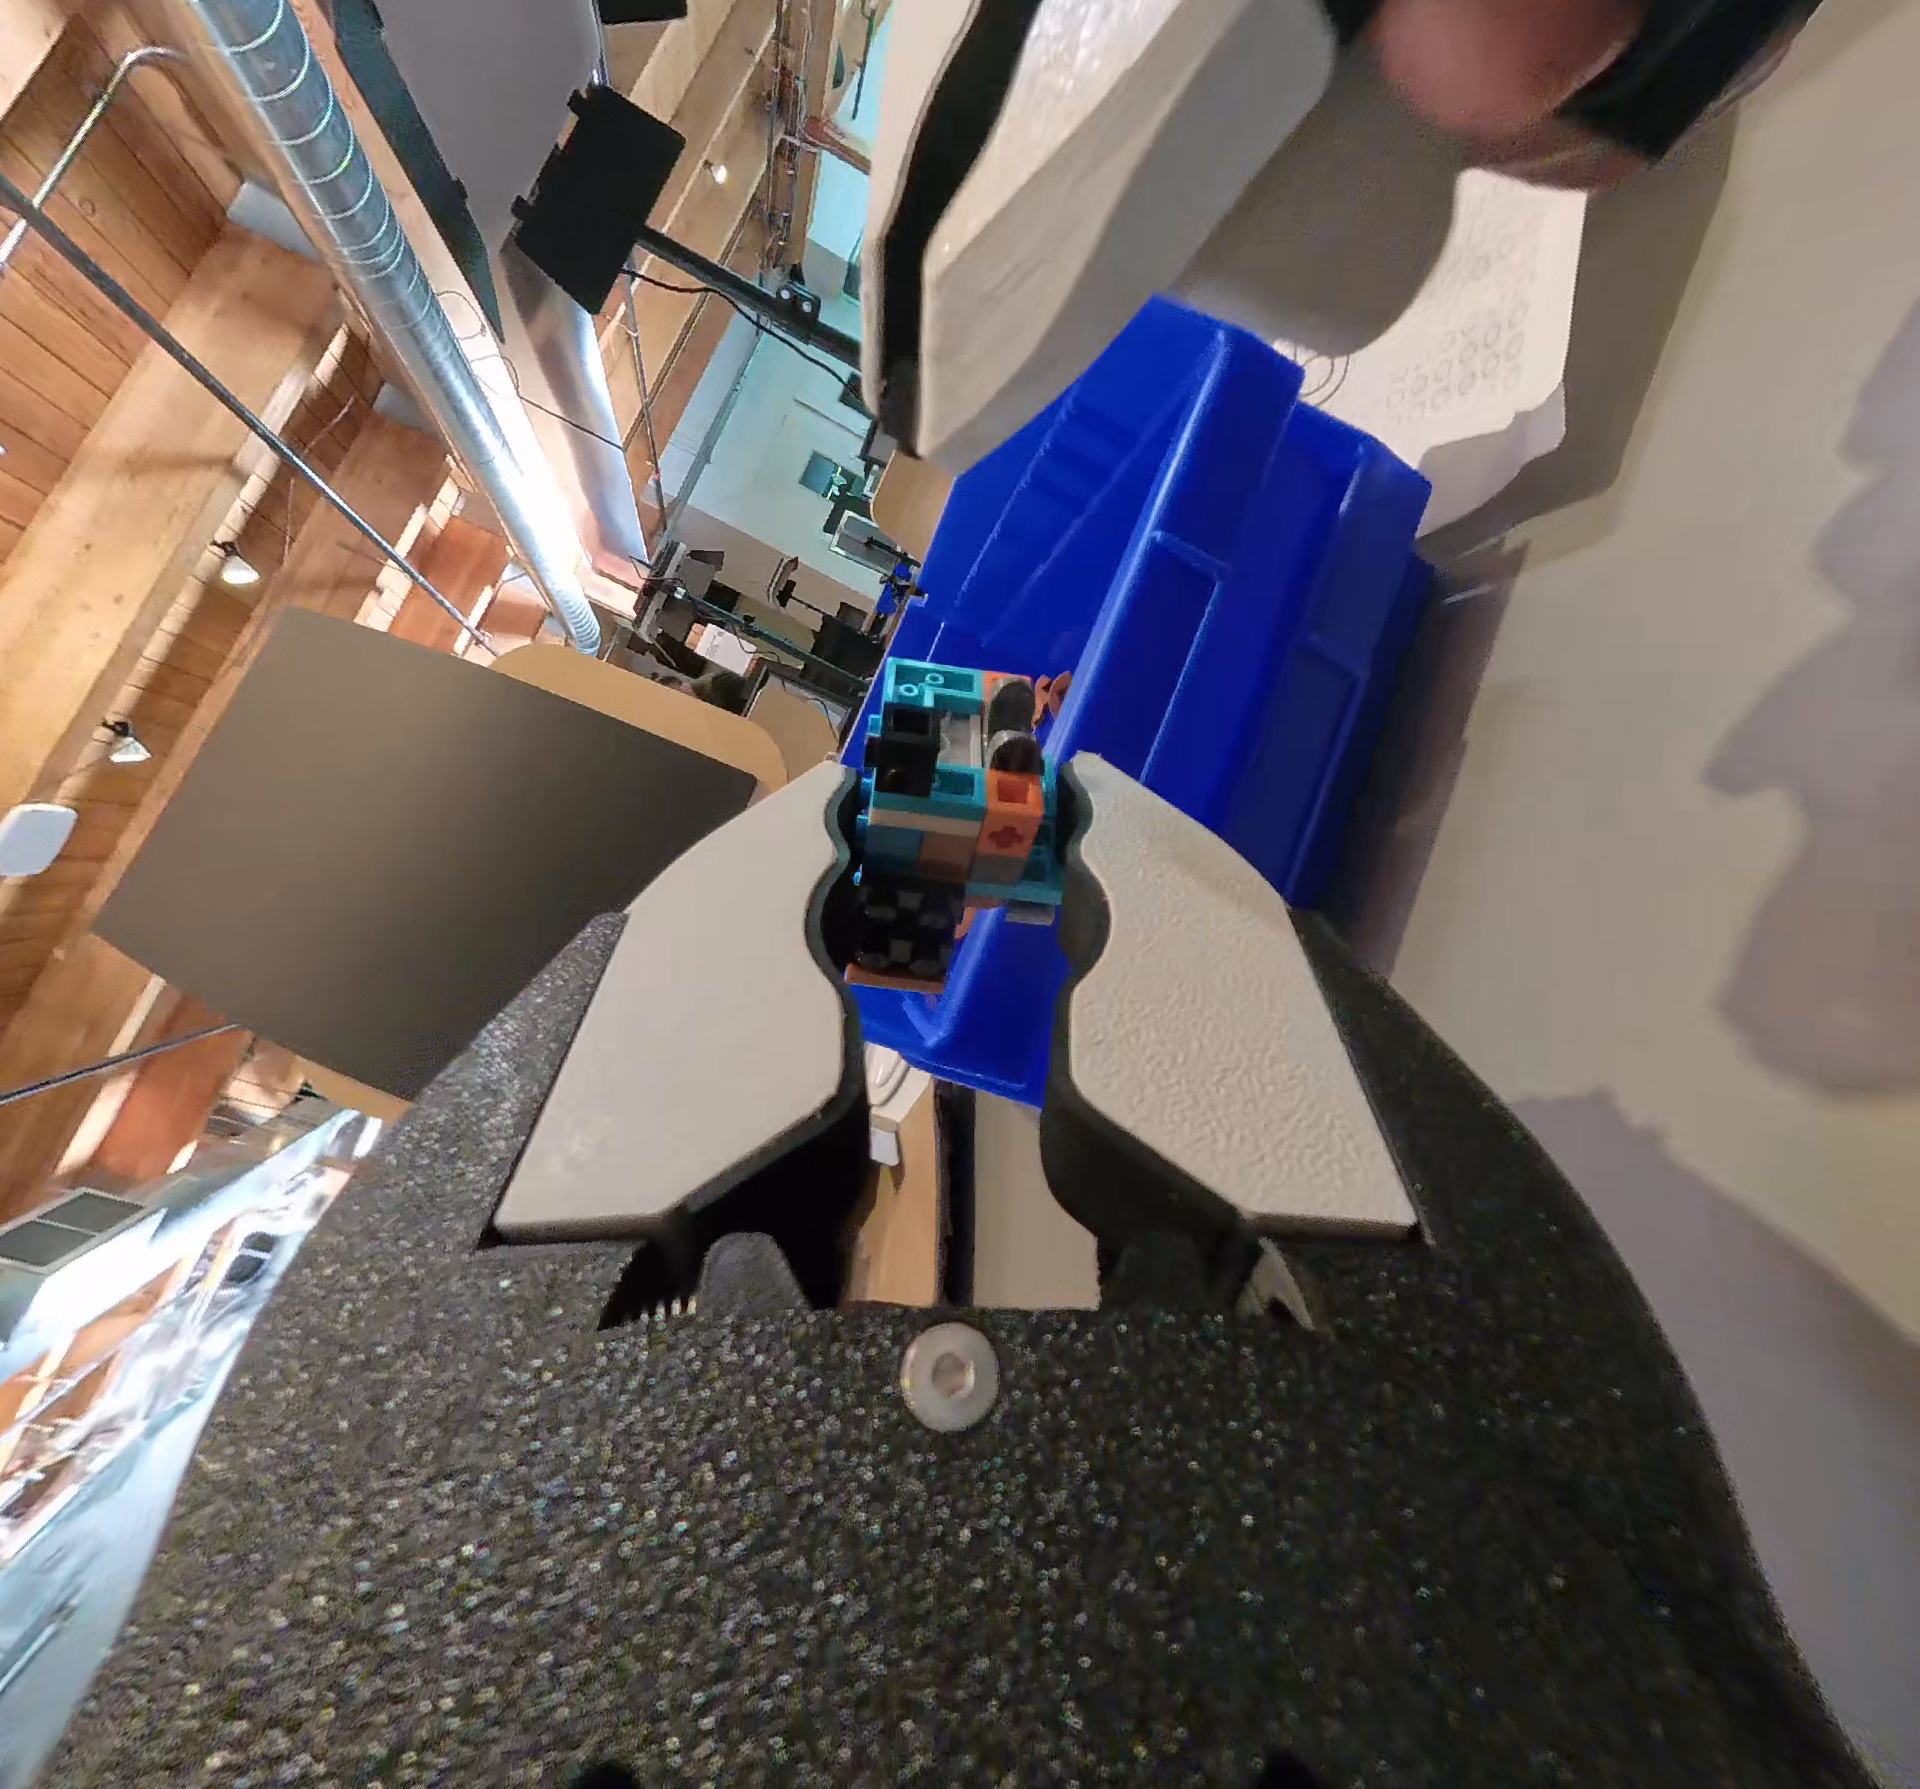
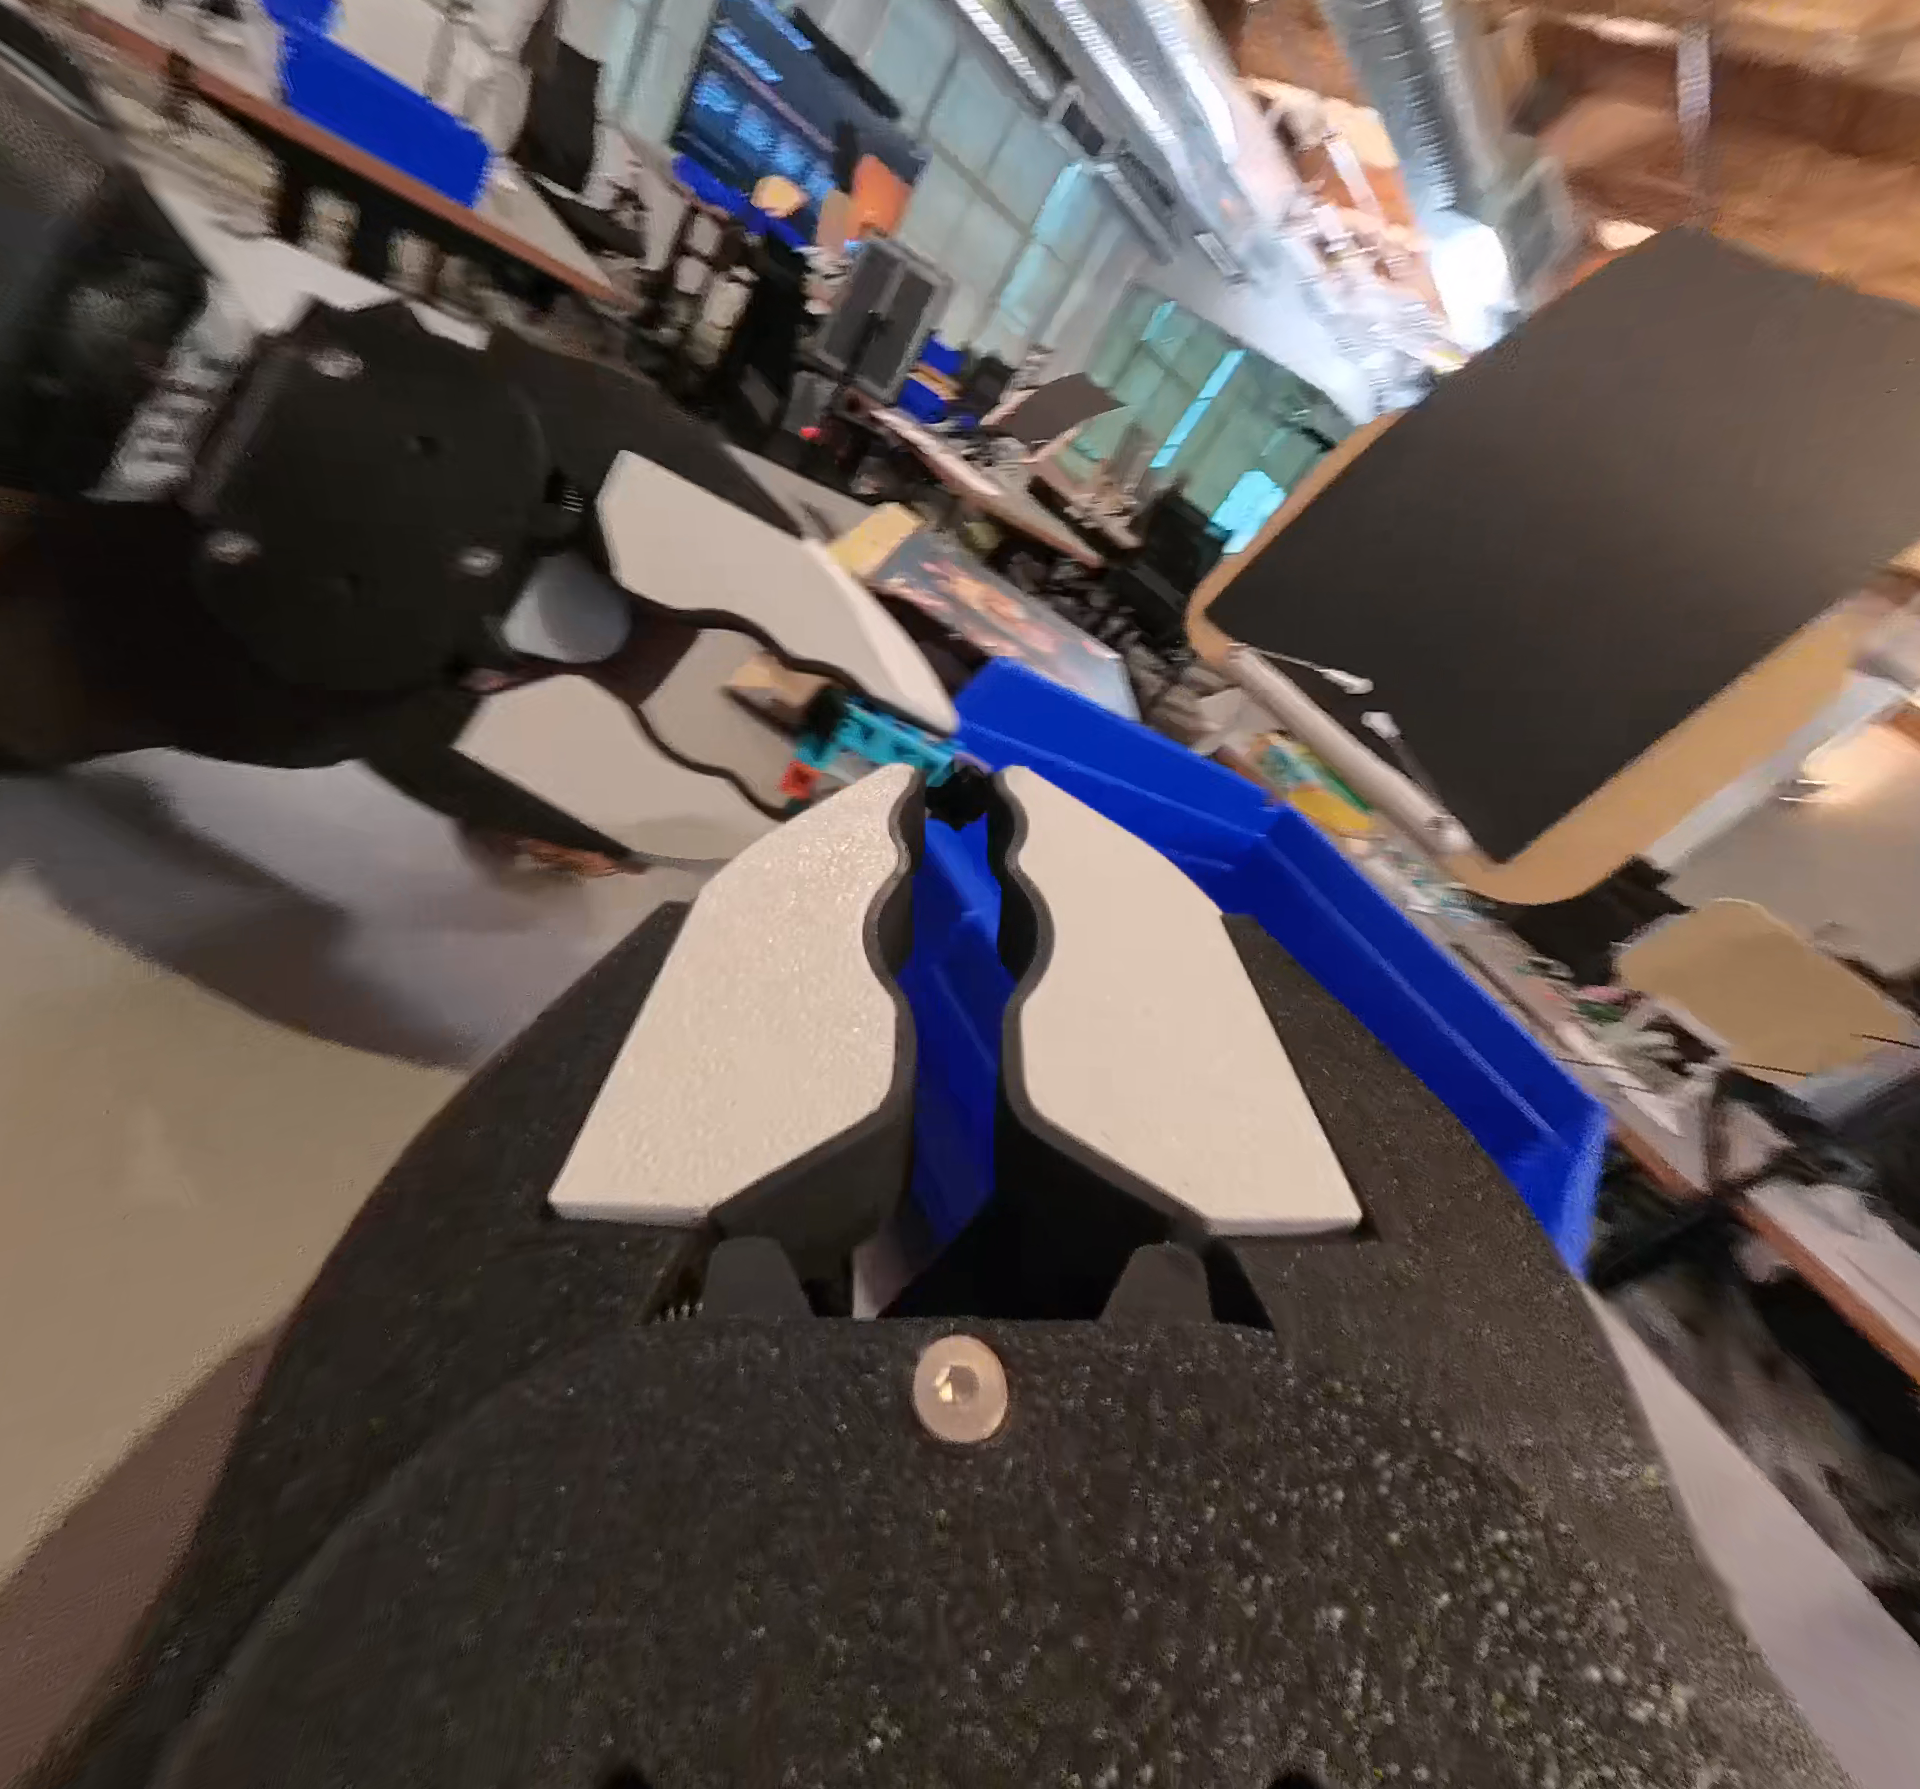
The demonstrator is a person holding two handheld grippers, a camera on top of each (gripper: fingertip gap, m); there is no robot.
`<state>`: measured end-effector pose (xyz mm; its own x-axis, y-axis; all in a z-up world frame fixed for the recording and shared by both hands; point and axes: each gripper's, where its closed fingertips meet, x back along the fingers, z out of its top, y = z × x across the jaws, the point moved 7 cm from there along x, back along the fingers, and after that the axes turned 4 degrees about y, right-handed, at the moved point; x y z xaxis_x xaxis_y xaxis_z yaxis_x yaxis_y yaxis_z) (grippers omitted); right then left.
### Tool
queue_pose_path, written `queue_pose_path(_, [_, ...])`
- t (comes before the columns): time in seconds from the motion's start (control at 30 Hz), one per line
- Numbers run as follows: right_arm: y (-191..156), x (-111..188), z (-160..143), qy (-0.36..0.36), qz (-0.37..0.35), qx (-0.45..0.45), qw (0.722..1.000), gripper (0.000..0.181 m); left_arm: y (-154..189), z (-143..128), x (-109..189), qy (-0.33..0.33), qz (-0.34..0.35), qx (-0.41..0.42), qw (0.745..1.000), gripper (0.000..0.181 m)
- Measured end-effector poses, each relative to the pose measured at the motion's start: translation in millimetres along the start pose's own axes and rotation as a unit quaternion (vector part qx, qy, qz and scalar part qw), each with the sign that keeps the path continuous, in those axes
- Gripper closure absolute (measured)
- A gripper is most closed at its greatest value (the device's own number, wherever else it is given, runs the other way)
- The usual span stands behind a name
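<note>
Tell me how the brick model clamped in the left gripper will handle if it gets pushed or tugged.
The brick model looks rigid but pieced: many small snapped-together bricks, so a tug may pop parts off. It is probably light, being small plastic. The left gripper pinches it only at the fingertips, so it could twist loose above the blue bin.

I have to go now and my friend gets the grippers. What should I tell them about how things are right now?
Left hand-held gripper: shut on a small brick model (teal, orange, black), held up in the air in front of the blue bin.
Right hand-held gripper: fingers nearly together around a small black piece at the model's end; the grip is too blurred to confirm.
The bin sits on the pale table.
Whether any step is finished or left cannot be told from here.
</note>
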<state>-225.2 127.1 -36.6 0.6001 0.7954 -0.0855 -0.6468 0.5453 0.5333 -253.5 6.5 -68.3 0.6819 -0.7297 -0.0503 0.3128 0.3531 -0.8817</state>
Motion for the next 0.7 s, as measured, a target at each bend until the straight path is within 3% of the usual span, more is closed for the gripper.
queue_pose_path(0.03, [5.5, -1.1, -1.0, -0.002, -0.031, 0.015, 0.999, 0.17, -0.3, 0.8, -0.4, 0.002, -0.001, 0.006, 1.0, 0.146])
queue_pose_path(0.13, [40.1, -13.8, -13.0, -0.093, -0.173, 0.07, 0.978, 0.169, 1.7, 1.7, -2.7, 0.005, -0.012, 0.026, 1.0, 0.145])
queue_pose_path(0.2, [56.0, -26.2, -25.7, -0.159, -0.196, 0.061, 0.966, 0.146, 2.2, 0.1, -3.2, 0.001, -0.014, 0.035, 0.999, 0.146])
queue_pose_path(0.33, [43.6, -31.5, -33.3, -0.141, -0.151, -0.001, 0.978, 0.143, -3.8, -1.6, -1.5, -0.004, 0.001, 0.049, 0.999, 0.145])
queue_pose_path(0.57, [-8.1, -15.8, 8.4, -0.024, -0.063, -0.002, 0.998, 0.161, -3.3, -0.9, -2.8, -0.042, 0.044, -0.009, 0.998, 0.145])
queue_pose_path(0.7, [-25.3, -24.4, 12.0, -0.032, -0.04, -0.011, 0.999, 0.163, -2.6, 2.3, -2.2, -0.047, 0.061, -0.039, 0.996, 0.146])
